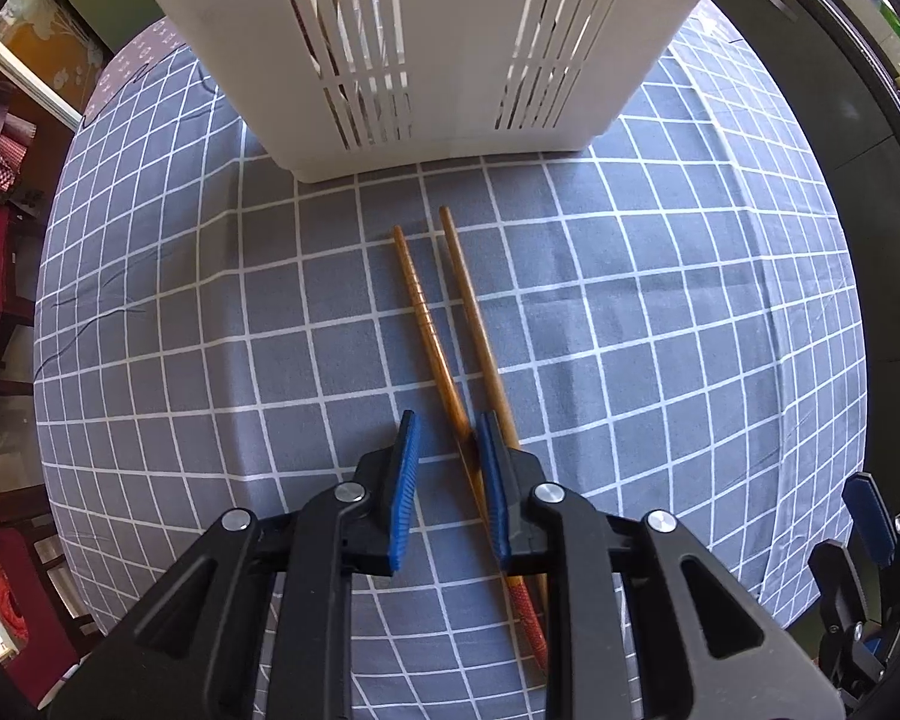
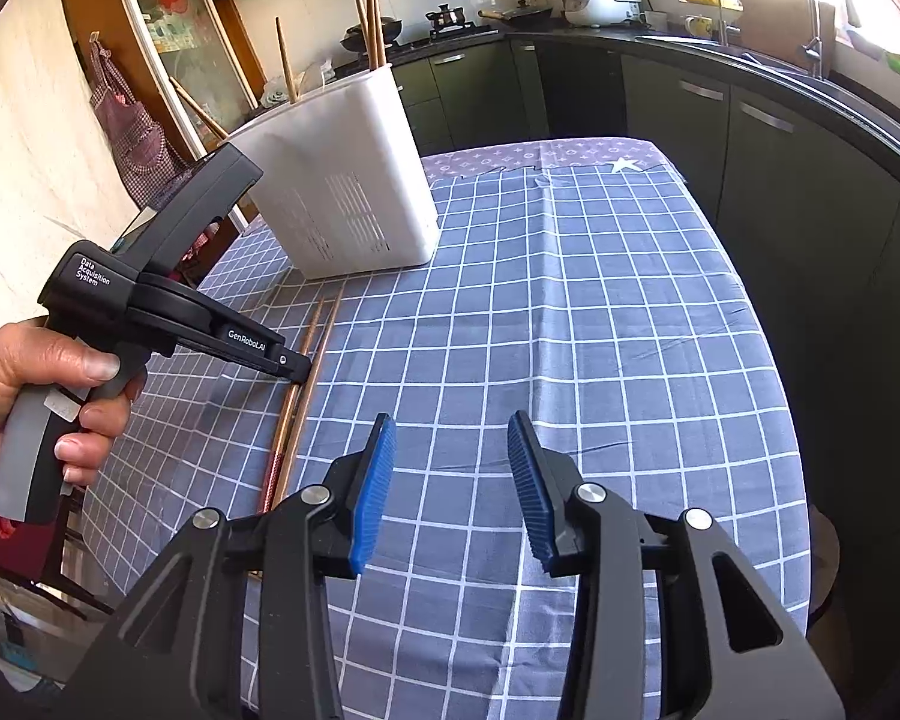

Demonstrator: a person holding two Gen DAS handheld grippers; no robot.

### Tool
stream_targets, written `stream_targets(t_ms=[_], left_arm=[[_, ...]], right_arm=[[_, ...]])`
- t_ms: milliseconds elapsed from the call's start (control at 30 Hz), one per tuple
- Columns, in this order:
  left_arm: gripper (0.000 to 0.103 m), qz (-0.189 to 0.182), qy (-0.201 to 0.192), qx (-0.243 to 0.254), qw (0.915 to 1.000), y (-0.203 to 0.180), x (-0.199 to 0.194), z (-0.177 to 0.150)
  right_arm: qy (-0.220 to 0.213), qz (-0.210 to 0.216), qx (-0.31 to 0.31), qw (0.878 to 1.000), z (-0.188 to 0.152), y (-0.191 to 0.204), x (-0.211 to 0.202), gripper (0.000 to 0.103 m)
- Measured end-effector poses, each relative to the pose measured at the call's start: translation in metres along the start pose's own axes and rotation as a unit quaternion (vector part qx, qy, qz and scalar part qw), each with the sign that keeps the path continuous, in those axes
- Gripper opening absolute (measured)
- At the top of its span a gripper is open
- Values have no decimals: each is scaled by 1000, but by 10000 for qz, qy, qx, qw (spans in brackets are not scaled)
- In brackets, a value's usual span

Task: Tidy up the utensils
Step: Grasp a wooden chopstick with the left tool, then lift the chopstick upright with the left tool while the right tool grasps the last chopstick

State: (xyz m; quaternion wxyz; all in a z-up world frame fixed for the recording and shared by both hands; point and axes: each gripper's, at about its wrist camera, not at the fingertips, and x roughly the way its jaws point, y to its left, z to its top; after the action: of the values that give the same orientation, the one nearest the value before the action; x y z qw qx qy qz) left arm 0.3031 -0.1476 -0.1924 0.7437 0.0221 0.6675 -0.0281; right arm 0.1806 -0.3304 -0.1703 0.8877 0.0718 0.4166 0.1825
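Observation:
Two brown wooden chopsticks [image 1: 444, 330] lie side by side on the checked tablecloth, tips toward the white slotted utensil holder [image 1: 426, 48]. My left gripper [image 1: 448, 429] is open and low over them, one chopstick running between its blue pads, the other under the right pad. In the right wrist view the chopsticks [image 2: 315, 354] lie left of centre, with the left gripper [image 2: 297, 367] at them. The holder [image 2: 342, 180] has several chopsticks standing in it. My right gripper [image 2: 452, 426] is open and empty above the cloth.
The table [image 2: 600, 312] has a grey-blue checked cloth; its right edge drops off toward dark kitchen cabinets [image 2: 780, 168]. Chairs with red cushions [image 1: 6, 276] stand at the left. The right gripper's blue pad [image 1: 868, 516] shows at the lower right of the left wrist view.

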Motion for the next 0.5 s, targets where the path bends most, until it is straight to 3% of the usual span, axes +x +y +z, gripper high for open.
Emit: stream_targets(t_ms=[167, 500], left_arm=[[10, 30, -58, 159, 9999, -3, 0, 0], [7, -175, -253, 130, 9994, 17, -17, -8]], right_arm=[[47, 50, 25, 10000, -2, 0, 2, 39], [54, 24, 42, 10000, -3, 1, -1, 40]])
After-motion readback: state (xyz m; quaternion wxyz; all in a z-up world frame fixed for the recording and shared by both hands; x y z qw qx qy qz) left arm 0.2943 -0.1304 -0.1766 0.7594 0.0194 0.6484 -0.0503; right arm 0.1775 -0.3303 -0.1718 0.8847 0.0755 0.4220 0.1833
